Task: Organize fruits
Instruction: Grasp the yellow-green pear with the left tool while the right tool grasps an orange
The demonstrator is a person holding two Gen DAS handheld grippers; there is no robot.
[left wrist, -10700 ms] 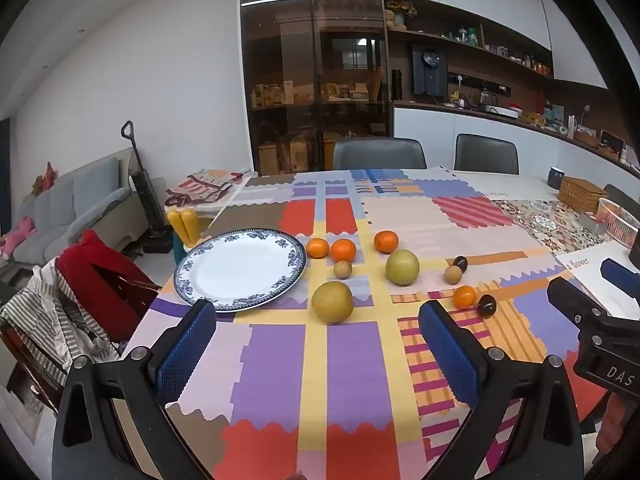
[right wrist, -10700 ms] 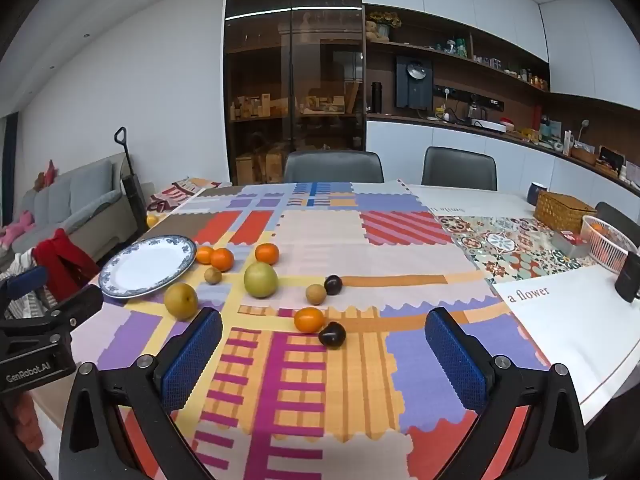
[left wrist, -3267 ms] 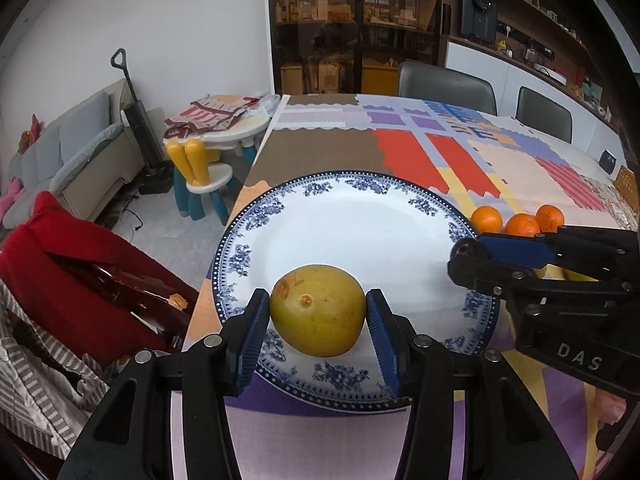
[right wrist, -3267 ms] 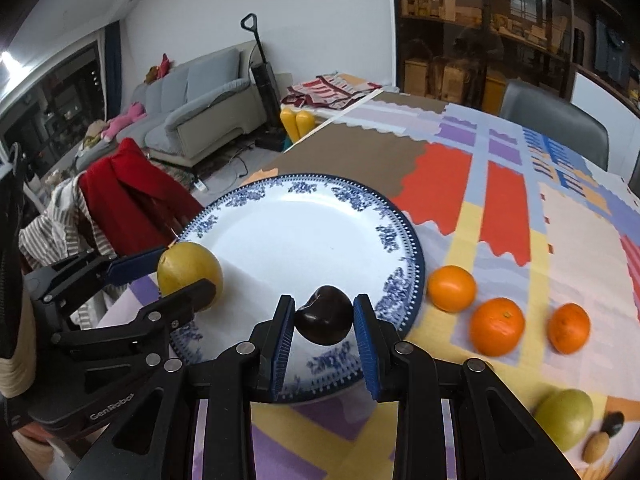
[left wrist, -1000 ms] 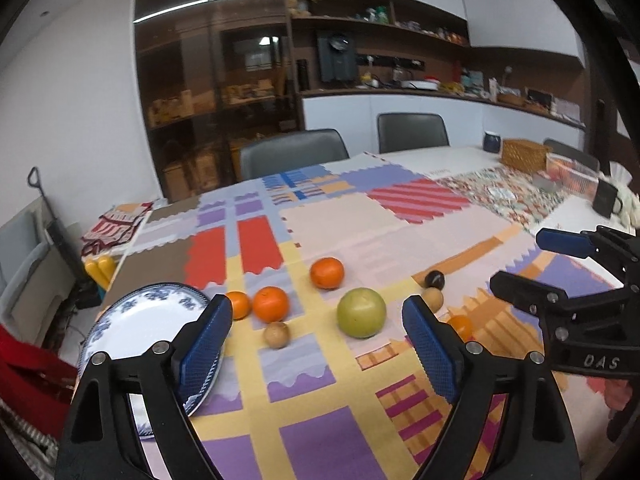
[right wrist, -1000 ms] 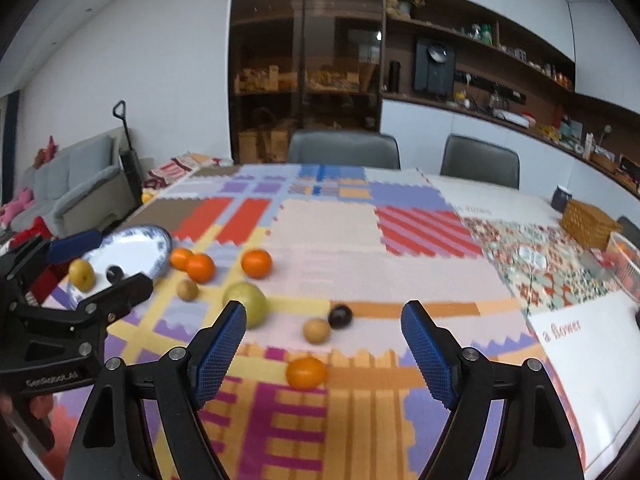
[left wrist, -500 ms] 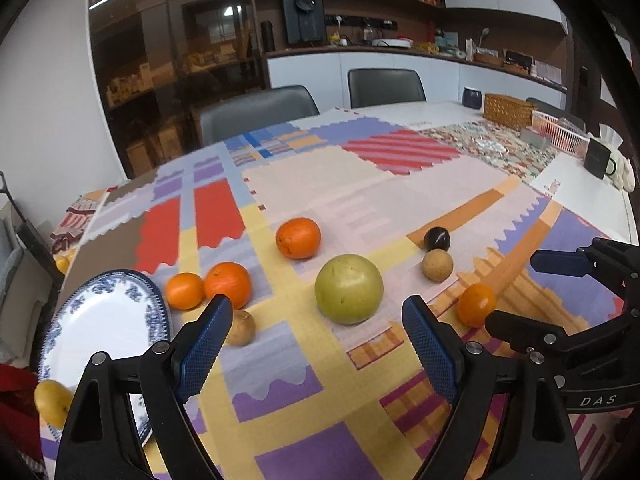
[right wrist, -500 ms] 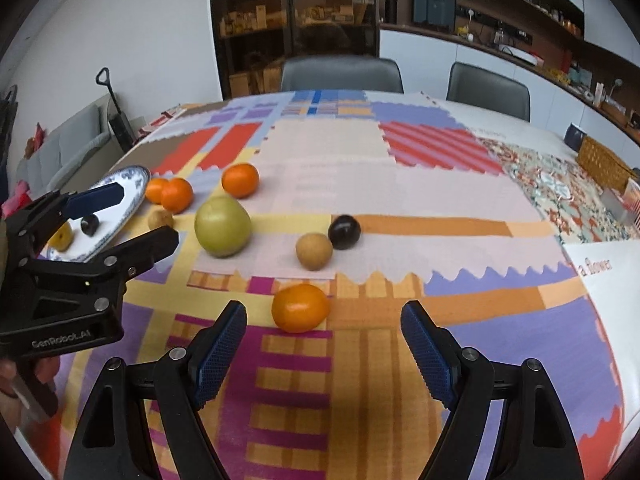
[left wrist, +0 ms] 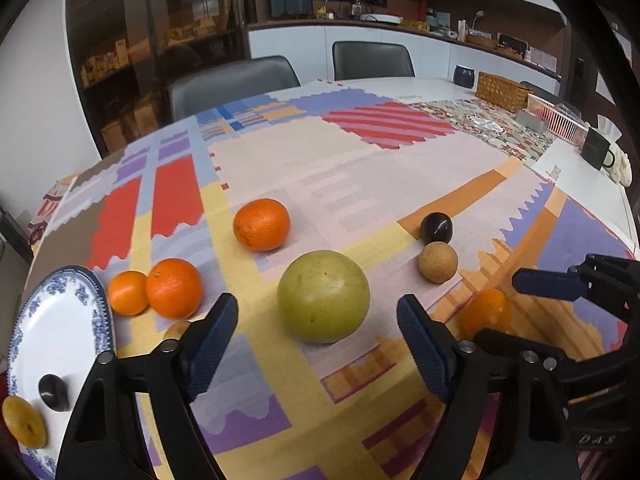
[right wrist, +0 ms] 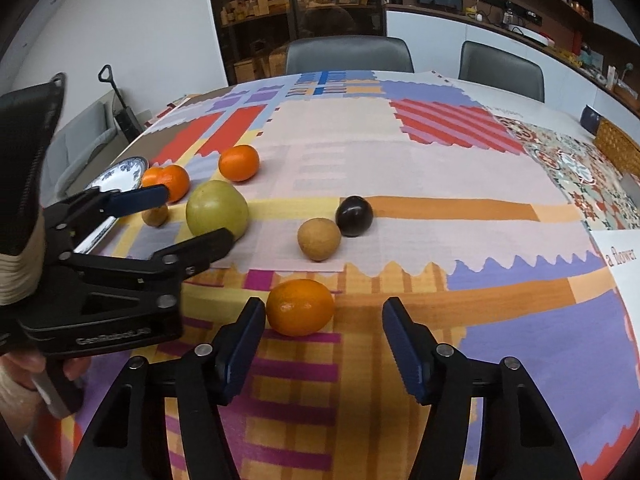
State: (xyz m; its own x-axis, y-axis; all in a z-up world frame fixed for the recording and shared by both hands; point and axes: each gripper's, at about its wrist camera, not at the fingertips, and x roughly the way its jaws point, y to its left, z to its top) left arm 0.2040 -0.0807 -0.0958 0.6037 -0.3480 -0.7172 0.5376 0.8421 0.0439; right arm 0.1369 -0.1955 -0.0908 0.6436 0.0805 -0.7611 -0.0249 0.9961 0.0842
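My left gripper (left wrist: pixel 318 344) is open, its jaws on either side of a big green fruit (left wrist: pixel 323 296) just ahead on the patchwork cloth. My right gripper (right wrist: pixel 324 340) is open around an orange (right wrist: pixel 300 307), which sits near its left pad. The blue-rimmed plate (left wrist: pixel 60 332) at the left holds a yellow fruit (left wrist: pixel 23 421) and a dark plum (left wrist: pixel 53 392). Loose on the cloth are three oranges (left wrist: pixel 262 224), a brown fruit (left wrist: pixel 438 262), a dark plum (left wrist: pixel 436 229) and a small brown fruit (right wrist: pixel 155 215).
A wicker basket (left wrist: pixel 502 91), a pink rack (left wrist: pixel 554 120) and a dark mug (left wrist: pixel 596 153) stand at the table's far right. Two grey chairs (left wrist: pixel 372 60) are behind the table. The table edge runs close to the plate on the left.
Both grippers have come lower and closer to the fruit. The left now brackets the green fruit, the right brackets the near orange. Both stay open.
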